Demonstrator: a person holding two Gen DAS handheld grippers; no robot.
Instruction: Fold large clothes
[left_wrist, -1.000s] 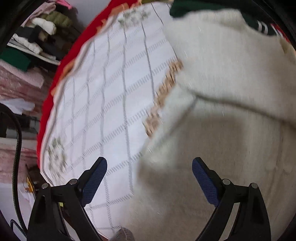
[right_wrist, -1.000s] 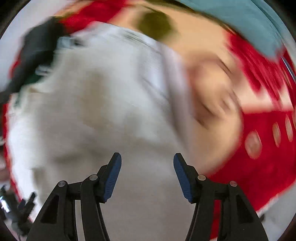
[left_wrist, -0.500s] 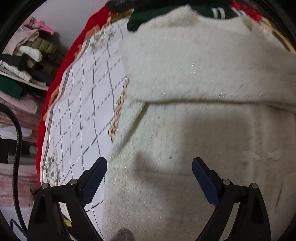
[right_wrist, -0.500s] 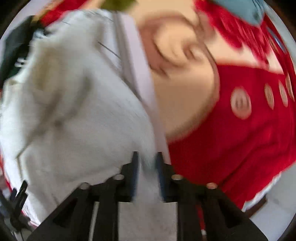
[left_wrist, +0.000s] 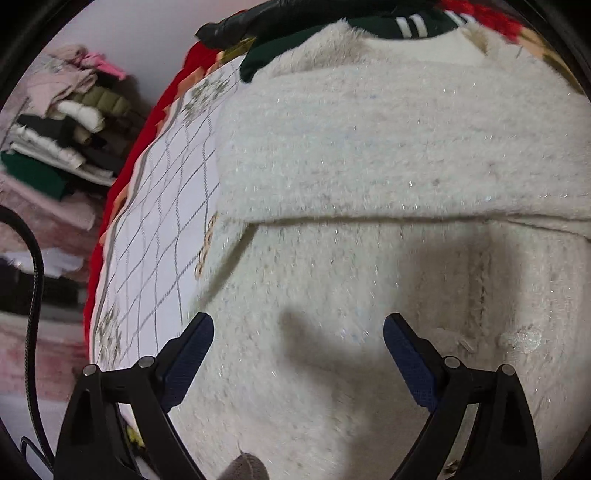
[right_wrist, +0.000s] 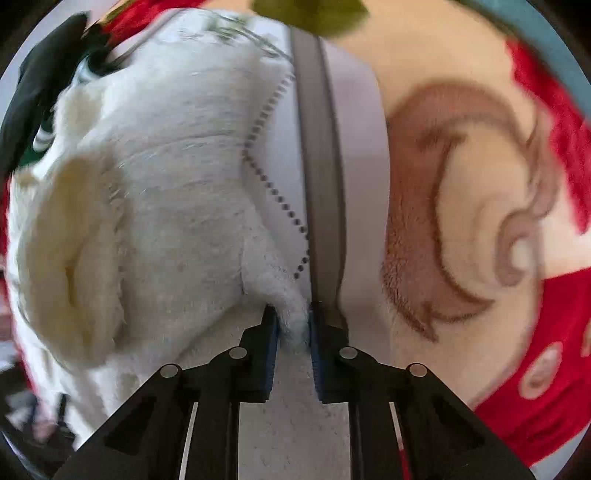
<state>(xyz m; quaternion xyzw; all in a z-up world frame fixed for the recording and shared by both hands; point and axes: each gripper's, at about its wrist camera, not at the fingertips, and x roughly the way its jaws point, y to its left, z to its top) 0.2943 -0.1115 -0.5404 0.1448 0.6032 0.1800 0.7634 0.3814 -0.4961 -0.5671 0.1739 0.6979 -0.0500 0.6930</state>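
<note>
A fluffy cream sweater (left_wrist: 369, 221) lies spread on a grid-patterned white bedcover (left_wrist: 166, 229) (red-edged), the left gripper (left_wrist: 298, 343) held spread above it while the right gripper (right_wrist: 292, 328) pinches its edge.

The left black plastic two-finger gripper (left_wrist: 298, 334) carries textured navy-blue pads (left_wrist: 190, 352) and silver pivot screws; the right black plastic gripper (right_wrist: 292, 325) looks alike.
</note>
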